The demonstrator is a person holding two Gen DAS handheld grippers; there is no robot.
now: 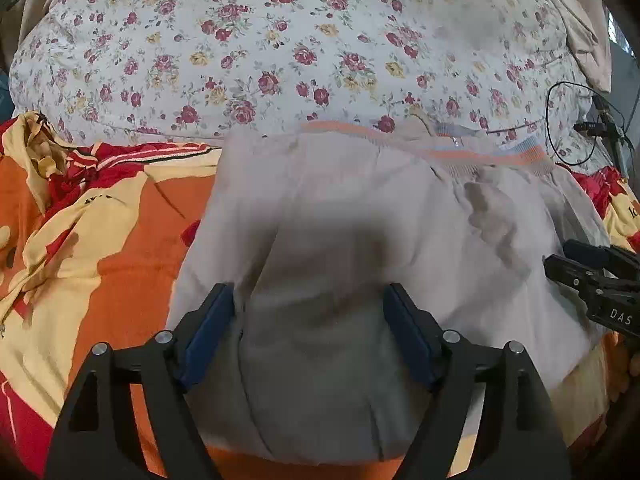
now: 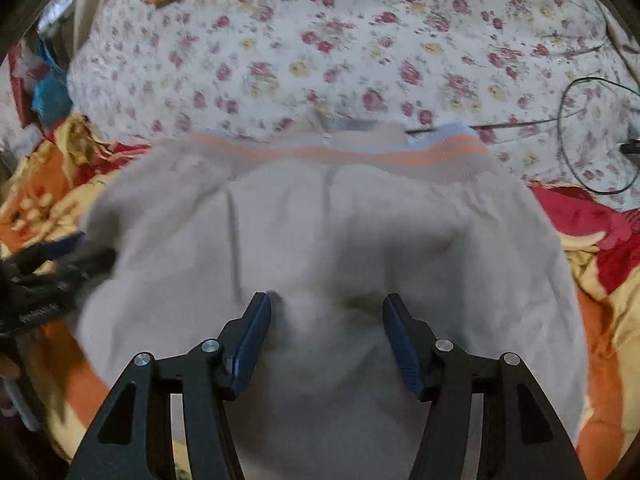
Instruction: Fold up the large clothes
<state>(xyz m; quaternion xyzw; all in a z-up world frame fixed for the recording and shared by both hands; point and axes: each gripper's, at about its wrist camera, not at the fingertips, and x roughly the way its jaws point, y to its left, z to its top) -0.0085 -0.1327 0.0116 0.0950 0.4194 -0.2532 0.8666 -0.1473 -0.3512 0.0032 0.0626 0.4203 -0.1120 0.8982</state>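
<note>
My left gripper (image 1: pixel 308 300) and right gripper (image 2: pixel 326 312) both stood spread over the near part of the grey garment (image 1: pixel 360 208), pinching nothing. The garment lay folded on the orange and red blanket (image 1: pixel 132 240), its striped ribbed band (image 1: pixel 480 156) at the far edge, just touching the floral sheet (image 1: pixel 280 40). The right view was blurred, so perhaps creases remained; I judged smoothing outward, then gripping both near corners evenly, would fold it square.
</note>
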